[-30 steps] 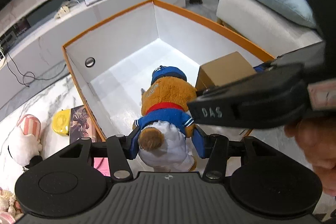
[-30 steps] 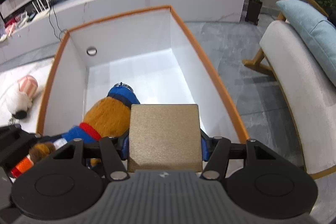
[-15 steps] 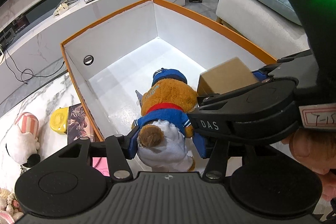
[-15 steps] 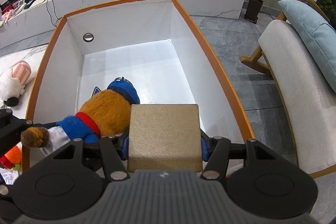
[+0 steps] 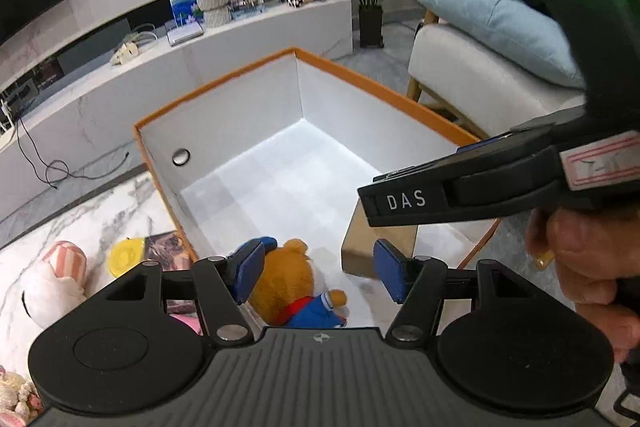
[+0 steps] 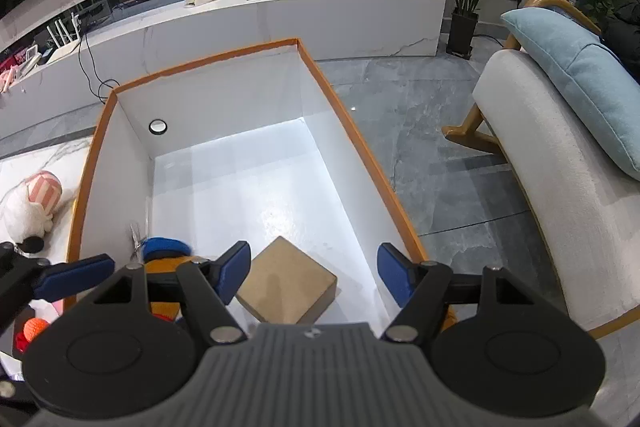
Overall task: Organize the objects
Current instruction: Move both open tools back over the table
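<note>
Left gripper (image 5: 318,277): jaws opening, teddy bear (image 5: 288,285) lying loose below them in the bin (image 5: 224,83).
Right gripper (image 6: 314,273): jaws opening, cardboard box (image 6: 288,281) free on the bin floor.
Risk: a lifting finger could snag the bear's fur (soft toy) and drag it back out.

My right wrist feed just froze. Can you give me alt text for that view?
The right gripper, jaws opening, hangs above a brown cardboard box lying loose on the floor of the orange-rimmed white bin. A teddy bear in a blue cap lies beside it, to the left.
</note>
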A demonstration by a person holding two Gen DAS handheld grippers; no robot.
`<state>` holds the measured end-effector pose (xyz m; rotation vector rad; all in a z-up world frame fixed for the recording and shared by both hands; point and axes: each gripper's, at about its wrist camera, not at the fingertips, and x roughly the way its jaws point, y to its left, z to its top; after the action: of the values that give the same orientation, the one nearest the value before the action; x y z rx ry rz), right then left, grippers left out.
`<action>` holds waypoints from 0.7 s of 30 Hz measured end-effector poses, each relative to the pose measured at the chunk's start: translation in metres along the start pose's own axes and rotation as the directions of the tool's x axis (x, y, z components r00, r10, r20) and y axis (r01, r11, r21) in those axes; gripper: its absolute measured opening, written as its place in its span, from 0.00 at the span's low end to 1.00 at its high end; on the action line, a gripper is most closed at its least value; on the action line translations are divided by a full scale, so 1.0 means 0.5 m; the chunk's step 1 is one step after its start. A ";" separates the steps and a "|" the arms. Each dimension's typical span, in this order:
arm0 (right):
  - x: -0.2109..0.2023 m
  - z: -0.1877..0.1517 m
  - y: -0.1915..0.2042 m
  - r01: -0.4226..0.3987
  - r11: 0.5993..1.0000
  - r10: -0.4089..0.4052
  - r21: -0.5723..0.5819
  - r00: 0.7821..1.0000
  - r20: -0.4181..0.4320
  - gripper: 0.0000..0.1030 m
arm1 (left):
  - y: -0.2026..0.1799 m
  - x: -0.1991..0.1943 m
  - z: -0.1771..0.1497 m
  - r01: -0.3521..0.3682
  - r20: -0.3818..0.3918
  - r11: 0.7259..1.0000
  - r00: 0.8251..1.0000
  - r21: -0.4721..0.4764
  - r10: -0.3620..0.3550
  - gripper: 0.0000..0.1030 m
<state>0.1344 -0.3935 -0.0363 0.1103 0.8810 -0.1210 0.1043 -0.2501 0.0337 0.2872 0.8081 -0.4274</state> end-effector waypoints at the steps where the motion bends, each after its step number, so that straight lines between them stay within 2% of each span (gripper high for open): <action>1: -0.002 0.001 0.001 -0.001 1.000 0.001 0.002 1.000 0.004 0.70 | 0.004 -0.007 -0.001 0.000 0.010 1.000 1.000 -0.002 0.000 0.69; 9: -0.031 0.016 0.005 -0.015 0.999 0.012 0.038 0.997 0.079 0.71 | 0.085 -0.091 -0.016 -0.053 0.092 0.997 0.994 -0.057 0.058 0.69; 14: -0.061 0.026 0.014 -0.048 0.997 0.038 0.067 0.988 0.150 0.71 | 0.150 -0.139 -0.047 -0.095 0.104 0.993 0.989 -0.070 0.102 0.73; 18: -0.086 0.029 0.036 -0.095 0.994 0.080 0.056 0.970 0.228 0.71 | 0.196 -0.161 -0.084 -0.130 0.097 0.990 0.986 -0.059 0.135 0.75; 21: -0.104 0.026 0.065 -0.128 0.992 0.120 0.009 0.952 0.280 0.71 | 0.231 -0.171 -0.124 -0.130 0.089 0.990 0.987 -0.061 0.135 0.78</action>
<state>0.1163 -0.3601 0.0135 0.1696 0.5885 -0.0294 0.0671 -0.1019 0.0668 0.2661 0.7043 -0.2911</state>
